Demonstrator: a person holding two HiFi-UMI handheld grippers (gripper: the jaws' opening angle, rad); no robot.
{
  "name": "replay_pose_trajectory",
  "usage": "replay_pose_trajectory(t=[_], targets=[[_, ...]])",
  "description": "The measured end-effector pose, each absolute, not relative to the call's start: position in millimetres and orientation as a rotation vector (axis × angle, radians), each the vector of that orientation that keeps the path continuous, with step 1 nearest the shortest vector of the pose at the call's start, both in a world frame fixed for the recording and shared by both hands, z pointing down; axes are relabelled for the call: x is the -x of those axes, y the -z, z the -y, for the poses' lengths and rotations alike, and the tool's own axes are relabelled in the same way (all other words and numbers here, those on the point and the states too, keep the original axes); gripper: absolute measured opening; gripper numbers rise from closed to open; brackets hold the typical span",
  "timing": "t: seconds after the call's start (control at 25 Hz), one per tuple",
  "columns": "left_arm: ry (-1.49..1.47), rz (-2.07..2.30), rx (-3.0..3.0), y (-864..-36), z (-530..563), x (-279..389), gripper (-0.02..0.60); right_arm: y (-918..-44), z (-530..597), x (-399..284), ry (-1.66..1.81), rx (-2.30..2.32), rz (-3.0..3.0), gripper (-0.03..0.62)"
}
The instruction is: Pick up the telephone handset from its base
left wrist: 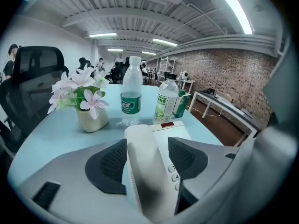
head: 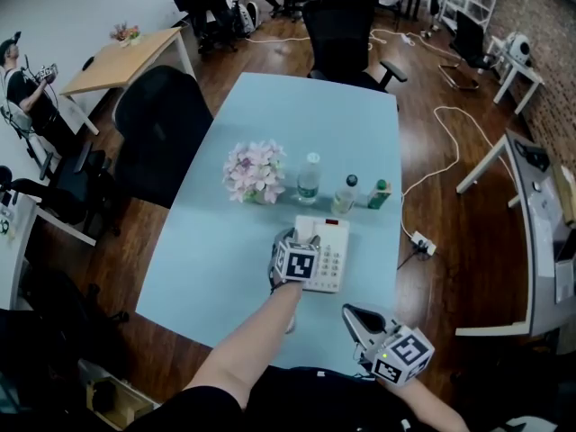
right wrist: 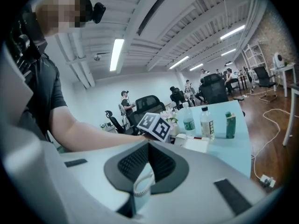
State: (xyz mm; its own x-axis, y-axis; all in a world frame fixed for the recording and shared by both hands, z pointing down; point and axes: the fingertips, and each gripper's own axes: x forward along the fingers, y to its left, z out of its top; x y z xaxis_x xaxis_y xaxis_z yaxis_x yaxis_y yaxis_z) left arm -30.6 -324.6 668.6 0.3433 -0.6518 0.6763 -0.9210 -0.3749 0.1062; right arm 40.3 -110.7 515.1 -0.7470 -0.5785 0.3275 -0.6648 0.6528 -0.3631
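A white desk telephone point(head: 331, 252) sits on the pale blue table point(head: 216, 268), its handset point(left wrist: 145, 176) lying in the cradle along the base's left side. My left gripper point(head: 302, 239) hangs over that side, tilted downward. In the left gripper view its jaws point(left wrist: 147, 149) stand wide open on either side of the handset, with a gap showing at the right pad point(left wrist: 189, 157). The keypad point(left wrist: 174, 171) peeks out beside the handset. My right gripper point(head: 349, 313) floats near the table's front edge, below and right of the phone, shut on nothing point(right wrist: 148, 146).
Behind the phone stand a vase of pink-white flowers point(head: 255, 174), a water bottle point(head: 309, 178), a second bottle point(head: 346, 193) and a green carton point(head: 379, 193). The phone's coiled cord point(right wrist: 142, 183) shows under the right gripper. Black office chairs point(head: 162, 124) ring the table.
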Motion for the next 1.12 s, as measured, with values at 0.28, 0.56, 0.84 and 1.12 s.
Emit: replay_pose_trajectory(t=[0.28, 0.56, 0.84, 1.12], targets=[[-0.835, 1.378, -2.086, -700.3, 336.9, 30.6, 0.274, -518.9, 120.1, -49.4, -0.697, -1.048, 2.682, 0.015], [-0.811, 1.381, -2.082, -694.5, 340.1, 30.4, 0.262, -519.3, 122.0, -50.5, -0.700, -1.066, 2.667, 0.015], [-0.744, 1.367, -2.039, -690.0, 328.1, 34.7, 0.250, -518.0, 118.4, -49.7, -0.683, -1.081, 2.667, 0.015], [-0.573, 1.306, -2.104, -641.8, 308.3, 45.6, 0.244, -513.0, 115.8, -42.4, -0.661, -1.078, 2.690, 0.015]])
